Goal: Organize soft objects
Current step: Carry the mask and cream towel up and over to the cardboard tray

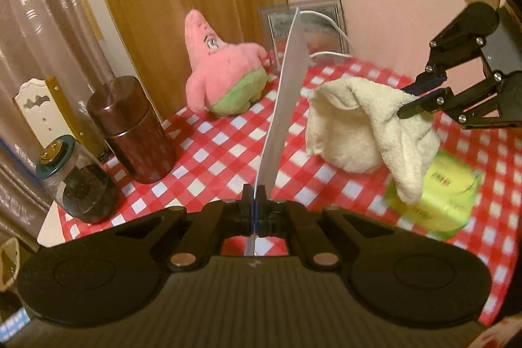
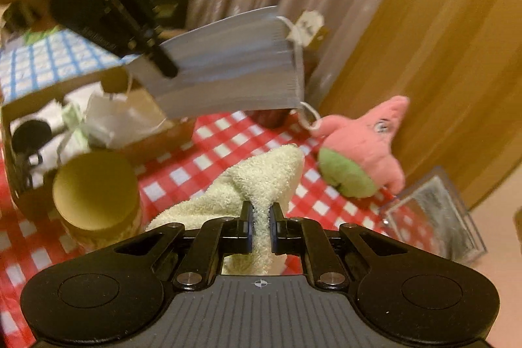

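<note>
Already two soft things are off the table (image 1: 228, 145): the left tongs (image 1: 255, 201) are pressed together on the edge of a grey face mask (image 2: 228, 64), and the right tongs (image 2: 261, 217) pinch a cream towel (image 1: 359, 126) that hangs above the checked cloth. By this reading the task is midway, since neither is stowed and the pink plush star (image 1: 222, 70) sits untouched by the wooden door. Leftmost, a cardboard box (image 2: 111, 80) holds white bags and dark items, hard to identify. Nearby, the glass jar (image 1: 78, 181) holds something dark; the brown canister (image 1: 133, 129) is closed.

Fluffy terry towel (image 2: 261, 181) (glossy tablecloth (image 1: 222, 145))
</note>
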Demonstrator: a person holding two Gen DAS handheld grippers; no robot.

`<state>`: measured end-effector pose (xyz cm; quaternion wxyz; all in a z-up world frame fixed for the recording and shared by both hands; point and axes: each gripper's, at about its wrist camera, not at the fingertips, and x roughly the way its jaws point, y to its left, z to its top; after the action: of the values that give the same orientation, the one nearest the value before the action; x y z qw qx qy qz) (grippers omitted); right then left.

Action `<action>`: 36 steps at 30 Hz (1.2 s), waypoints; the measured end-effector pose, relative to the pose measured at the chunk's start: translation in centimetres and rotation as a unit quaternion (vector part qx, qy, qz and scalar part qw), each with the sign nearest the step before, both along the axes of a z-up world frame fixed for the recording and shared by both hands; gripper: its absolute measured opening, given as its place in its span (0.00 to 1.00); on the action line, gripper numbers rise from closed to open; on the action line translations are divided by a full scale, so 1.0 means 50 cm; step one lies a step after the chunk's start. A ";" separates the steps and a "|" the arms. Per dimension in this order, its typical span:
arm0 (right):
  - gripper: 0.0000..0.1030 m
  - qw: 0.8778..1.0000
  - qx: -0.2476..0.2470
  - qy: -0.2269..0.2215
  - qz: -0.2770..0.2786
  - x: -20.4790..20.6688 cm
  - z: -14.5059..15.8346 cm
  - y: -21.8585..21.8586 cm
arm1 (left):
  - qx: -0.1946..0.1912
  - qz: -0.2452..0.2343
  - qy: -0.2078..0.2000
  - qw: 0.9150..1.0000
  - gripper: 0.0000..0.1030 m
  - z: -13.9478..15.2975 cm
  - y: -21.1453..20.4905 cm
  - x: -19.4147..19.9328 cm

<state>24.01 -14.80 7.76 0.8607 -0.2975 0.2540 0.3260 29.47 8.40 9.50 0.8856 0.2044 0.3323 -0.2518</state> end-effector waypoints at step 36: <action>0.09 0.974 0.202 0.045 -0.097 -0.438 0.079 -0.107 | -0.187 0.229 -0.005 0.955 0.01 0.088 0.017 -0.531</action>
<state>2.13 -20.13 11.74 0.9181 -0.0772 0.2486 0.2988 2.94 9.23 13.90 0.9435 -0.0450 0.3131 -0.0985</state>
